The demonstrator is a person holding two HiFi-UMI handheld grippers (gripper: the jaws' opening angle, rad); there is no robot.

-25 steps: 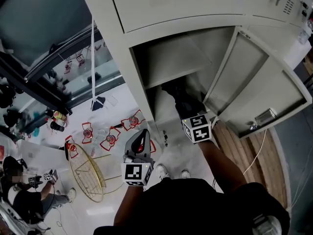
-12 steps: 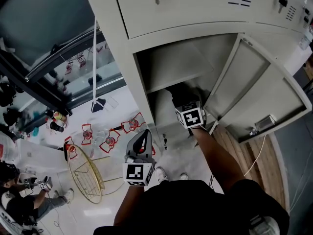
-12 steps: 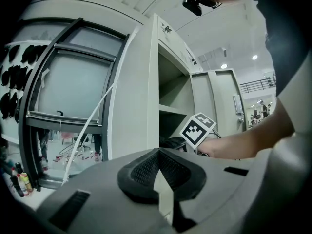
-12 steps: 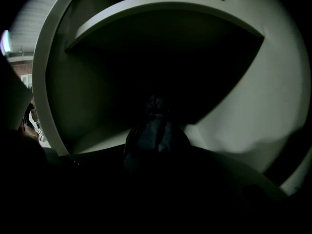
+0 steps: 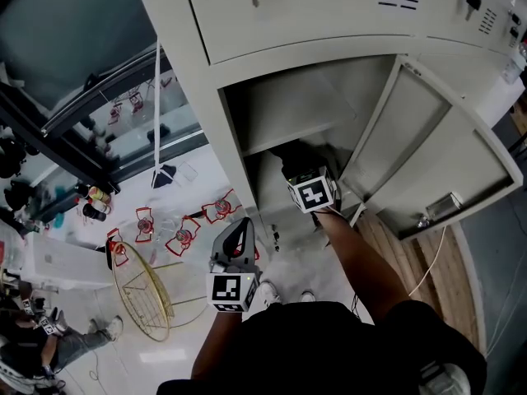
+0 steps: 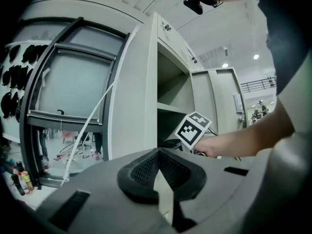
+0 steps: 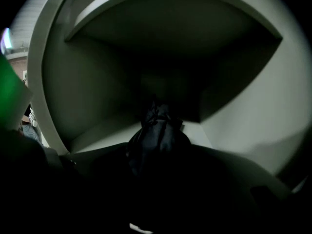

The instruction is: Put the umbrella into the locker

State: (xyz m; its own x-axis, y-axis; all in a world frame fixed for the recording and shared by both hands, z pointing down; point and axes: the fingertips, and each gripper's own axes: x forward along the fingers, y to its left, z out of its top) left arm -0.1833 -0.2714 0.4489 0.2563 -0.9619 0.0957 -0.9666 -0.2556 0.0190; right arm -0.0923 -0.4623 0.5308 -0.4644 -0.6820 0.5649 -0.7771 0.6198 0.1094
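Glossy white floor (image 5: 198, 171) runs along the foot of a bank of pale metal lockers, and one locker (image 5: 272, 23) stands with its door (image 5: 445, 151) swung wide to the right. Inside the open compartment a shelf (image 5: 288, 130) crosses partway up. The right gripper (image 5: 300, 167) reaches into the dark space beneath that shelf, angled downward, with its marker cube just outside the opening. In the right gripper view the umbrella (image 7: 158, 135), a dark folded bundle, lies between the jaws and points toward the back of the compartment, low over its floor. The jaws are opening and stand wide around the umbrella; the gloom hides any contact between pads and fabric.

The left gripper (image 5: 241, 223) is held level outside the locker, in front of its left edge. In the left gripper view its jaws meet tip to tip with nothing between them. On the floor to the left stand a gold wire basket (image 5: 152, 290) and several red wire frames (image 5: 185, 235).
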